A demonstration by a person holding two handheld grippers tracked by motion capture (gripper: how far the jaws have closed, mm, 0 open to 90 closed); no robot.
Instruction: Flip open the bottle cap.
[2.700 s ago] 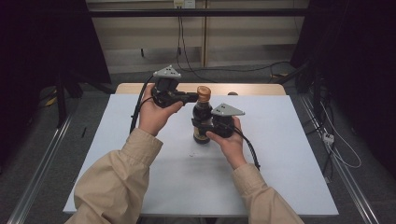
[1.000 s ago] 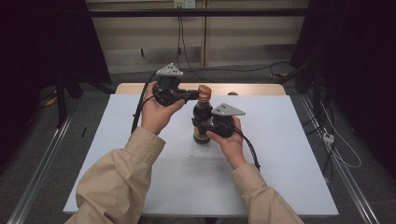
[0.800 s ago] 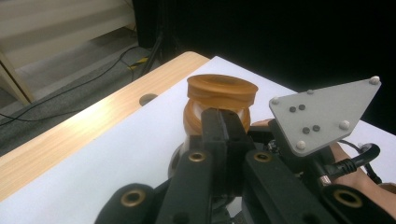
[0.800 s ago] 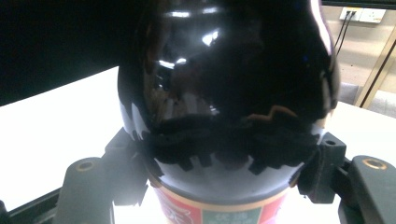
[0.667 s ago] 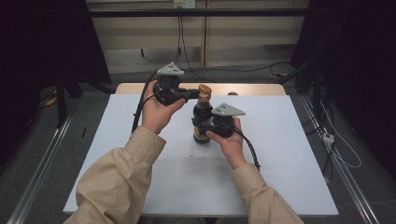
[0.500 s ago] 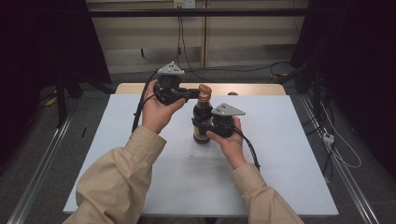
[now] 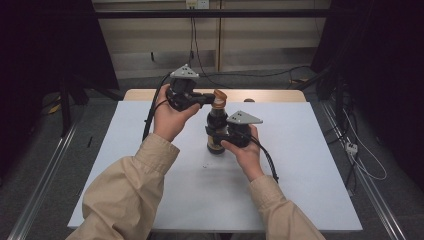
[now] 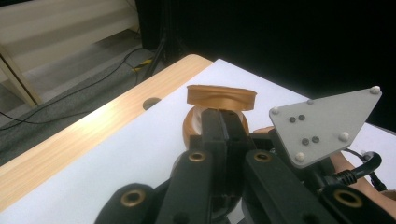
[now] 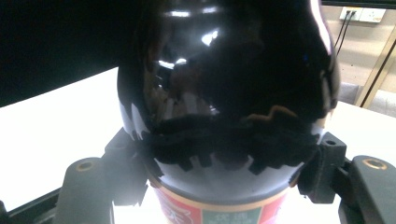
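A dark glossy bottle (image 7: 217, 131) with a red and green label stands upright on the white table (image 7: 305, 170). My right gripper (image 7: 221, 136) is shut on the bottle's body, and in the right gripper view its jaws clasp the bottle (image 9: 224, 84) from both sides (image 9: 223, 163). The orange-brown flip cap (image 7: 219, 95) tops the bottle. My left gripper (image 7: 207, 98) reaches in from the left at cap height. In the left gripper view its jaws are pressed together (image 8: 222, 122), tips just under the cap's raised lid (image 8: 221, 95).
A wooden strip (image 7: 270, 95) with a round hole (image 8: 150, 103) runs along the table's far edge. Cables lie on the floor (image 7: 260, 75) beyond it. The right gripper's grey plate (image 8: 322, 126) sits close beside my left jaws. Metal rails flank the table.
The left gripper has crept slightly upward at the cap since the earliest frame. The bottle and the right gripper have stayed put.
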